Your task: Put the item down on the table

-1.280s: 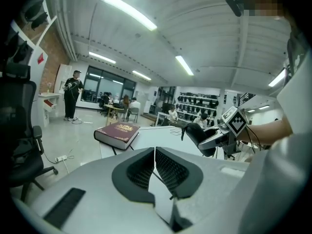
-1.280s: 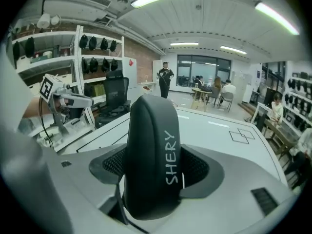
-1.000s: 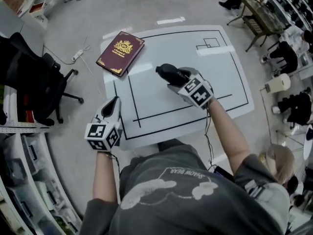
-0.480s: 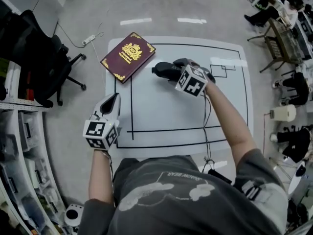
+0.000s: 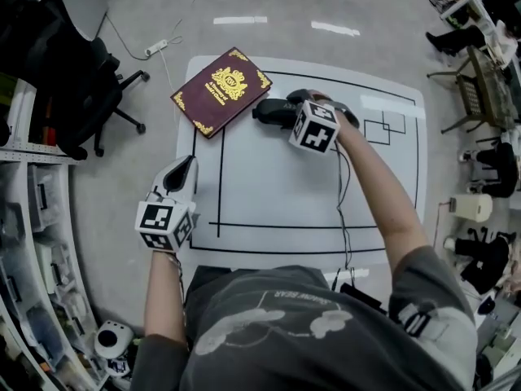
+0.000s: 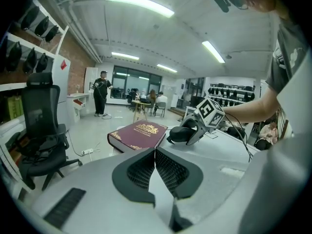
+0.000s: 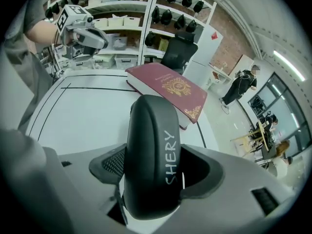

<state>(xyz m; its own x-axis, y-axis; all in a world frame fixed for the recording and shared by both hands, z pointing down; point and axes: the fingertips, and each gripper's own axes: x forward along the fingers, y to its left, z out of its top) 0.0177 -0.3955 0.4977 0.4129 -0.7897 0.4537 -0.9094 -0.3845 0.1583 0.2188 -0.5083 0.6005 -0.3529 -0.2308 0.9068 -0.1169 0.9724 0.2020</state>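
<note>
Left tool [image 5: 186, 168] [image 6: 155, 152]: low at the near-left edge of the worktop, pads closed together, nothing between them.

White worktop with black ruled rectangles [image 5: 285, 186]: bare in the near and middle zones.

Right tool [image 5: 278, 112] [image 7: 153, 168]: arm stretched to the far side of the worktop. Jaws set wide and clamped on a black oval hard-shell case [image 7: 151, 130] [image 5: 270, 112] [image 6: 181, 134]. It stands on edge between the pads, with white "SHERY" lettering along its rim. The case end pokes out of the jaws towards the worktop's far-left corner. It sits low over the surface, inside the outer black line. Cannot tell if it touches the worktop.

Maroon hardcover book with gold crest and gold corner trim [image 5: 221, 90] [image 7: 170, 89] [image 6: 139, 134]: lies flat and skewed on the far-left corner of the worktop, just beside the case tip, with a gap between them.

Off the worktop, left: black mesh office chair [image 5: 57, 63] on the grey floor, and a white power strip [image 5: 157, 49] beyond the book.

Far background in the left gripper view: a person in dark clothes [image 6: 101, 95] stands near the glazed wall.
</note>
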